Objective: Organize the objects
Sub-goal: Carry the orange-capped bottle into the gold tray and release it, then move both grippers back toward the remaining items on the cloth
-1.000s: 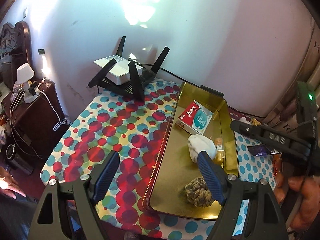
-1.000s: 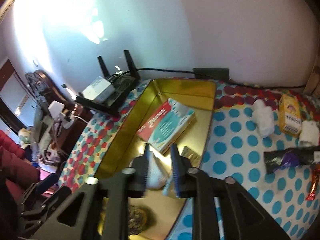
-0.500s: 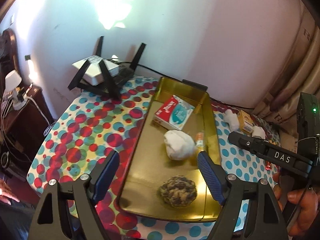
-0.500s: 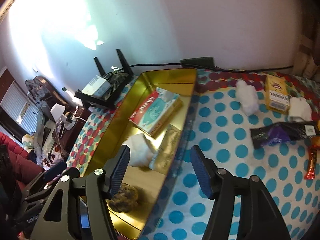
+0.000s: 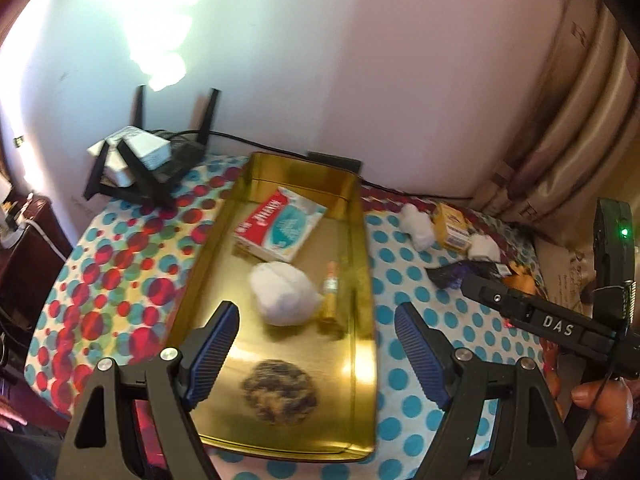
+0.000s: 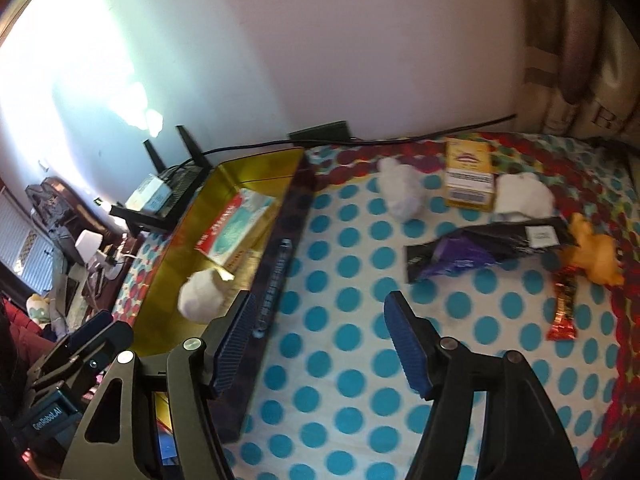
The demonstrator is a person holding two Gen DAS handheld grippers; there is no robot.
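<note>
Polka-dot worktop against a pale wall. My right tongs gape wide and empty over bare cloth just right of the gold tray. Loose items lie ahead and to their right: wrapper nearest, long axis crosswise to the fingers; yellow box beyond. Left tongs, also wide and empty, hang over the tray, so the right is nearer.

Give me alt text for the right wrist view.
The open right gripper hangs empty over polka-dot cloth beside the gold tray. Ahead lie two white wads, a yellow box, a dark wrapper, a red snack bar.
</note>
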